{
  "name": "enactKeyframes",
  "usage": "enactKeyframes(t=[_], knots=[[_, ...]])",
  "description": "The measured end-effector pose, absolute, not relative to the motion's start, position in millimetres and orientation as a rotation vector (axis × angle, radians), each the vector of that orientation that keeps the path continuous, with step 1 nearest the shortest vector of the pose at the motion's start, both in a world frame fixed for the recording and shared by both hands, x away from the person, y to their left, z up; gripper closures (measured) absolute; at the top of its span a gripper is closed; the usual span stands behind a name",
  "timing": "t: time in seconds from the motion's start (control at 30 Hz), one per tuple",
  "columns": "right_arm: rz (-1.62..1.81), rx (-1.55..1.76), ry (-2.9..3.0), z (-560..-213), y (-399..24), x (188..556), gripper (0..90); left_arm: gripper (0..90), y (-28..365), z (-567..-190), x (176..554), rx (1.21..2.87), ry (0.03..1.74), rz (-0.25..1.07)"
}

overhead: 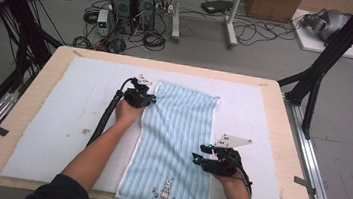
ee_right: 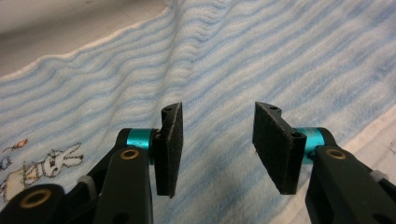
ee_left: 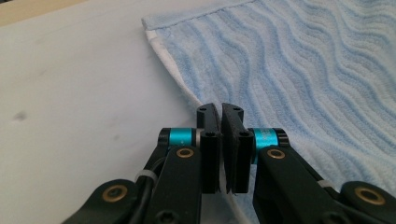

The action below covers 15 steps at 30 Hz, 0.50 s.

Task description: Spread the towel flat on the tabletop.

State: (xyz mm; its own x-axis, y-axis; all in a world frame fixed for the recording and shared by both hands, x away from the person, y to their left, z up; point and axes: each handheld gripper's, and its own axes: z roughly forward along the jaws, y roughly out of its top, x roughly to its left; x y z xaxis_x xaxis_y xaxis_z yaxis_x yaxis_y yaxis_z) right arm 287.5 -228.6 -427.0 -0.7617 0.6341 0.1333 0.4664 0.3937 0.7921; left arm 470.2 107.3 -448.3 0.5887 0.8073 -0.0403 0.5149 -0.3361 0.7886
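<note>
A light blue striped towel [overhead: 176, 129] lies flat on the white foam mat [overhead: 62, 111], its long side running away from me. It carries a small rabbit embroidery [overhead: 167, 189] near its front end. My left gripper [overhead: 150, 99] is at the towel's left edge near the far corner. In the left gripper view the towel [ee_left: 303, 70] has its white hem running in between the jaws of the left gripper [ee_left: 220, 109], which are shut on it. My right gripper [overhead: 200, 152] hovers open over the towel's right side. In the right gripper view it [ee_right: 217, 116] has bare towel [ee_right: 233, 56] between its pads.
The mat covers most of a wooden table [overhead: 27, 112]. Bare mat lies left and right of the towel. Beyond the table's far edge, computer towers [overhead: 133, 1] and cables sit on the floor. Black frame posts [overhead: 318, 70] stand at the table's right.
</note>
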Motion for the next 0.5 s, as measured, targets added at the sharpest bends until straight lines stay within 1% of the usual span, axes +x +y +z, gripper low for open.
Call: enactKeyframes(t=[0.2, 0.43, 0.5], knots=[[1.304, 0.987, 2.464, -427.7, -224.7, 289.2, 52.4, 85.6, 143.4, -449.7, 461.5, 1.954, 1.135, 0.468], [1.300, 0.996, 2.441, -427.2, -219.9, 292.8, 51.5, 85.6, 164.7, -449.9, 459.8, 1.896, 1.195, 0.488], [1.299, 1.018, 2.407, -426.5, -219.9, 296.9, 50.3, 83.9, 165.2, -450.6, 460.2, 1.885, 1.197, 0.479]])
